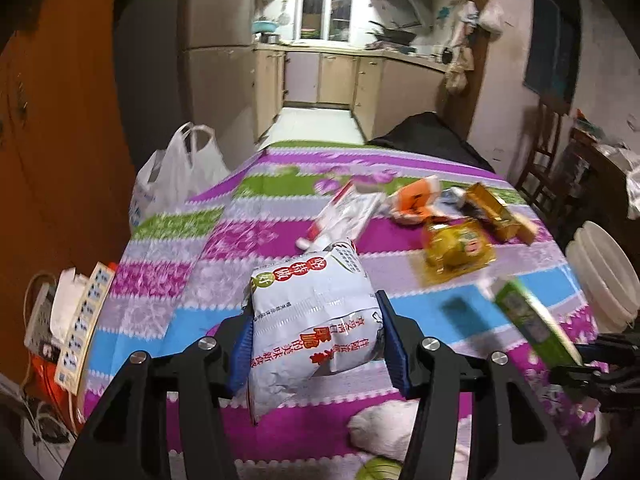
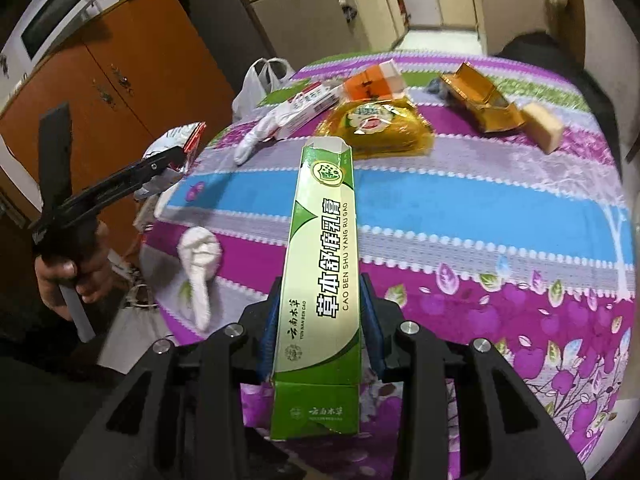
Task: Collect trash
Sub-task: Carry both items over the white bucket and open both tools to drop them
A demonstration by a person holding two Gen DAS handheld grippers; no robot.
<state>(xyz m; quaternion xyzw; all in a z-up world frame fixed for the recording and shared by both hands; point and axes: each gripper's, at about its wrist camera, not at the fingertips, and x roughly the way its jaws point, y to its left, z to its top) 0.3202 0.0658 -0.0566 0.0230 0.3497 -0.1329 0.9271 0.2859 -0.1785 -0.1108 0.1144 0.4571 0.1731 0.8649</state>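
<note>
Left claw (image 1: 316,332): blue pads pressed against a crumpled white snack bag (image 1: 312,312), held above the counter (image 1: 420,304). Right claw (image 2: 320,312): clamped on a green carton (image 2: 320,264), lifted over the striped cloth. Further wrappers lie beyond, near the far edge.

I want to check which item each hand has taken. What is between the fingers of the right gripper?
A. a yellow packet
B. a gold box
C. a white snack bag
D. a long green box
D: in the right wrist view the long green box sits clamped between the right gripper fingers, while the yellow packet and gold box lie on the table and the white snack bag is in the left gripper.
</note>
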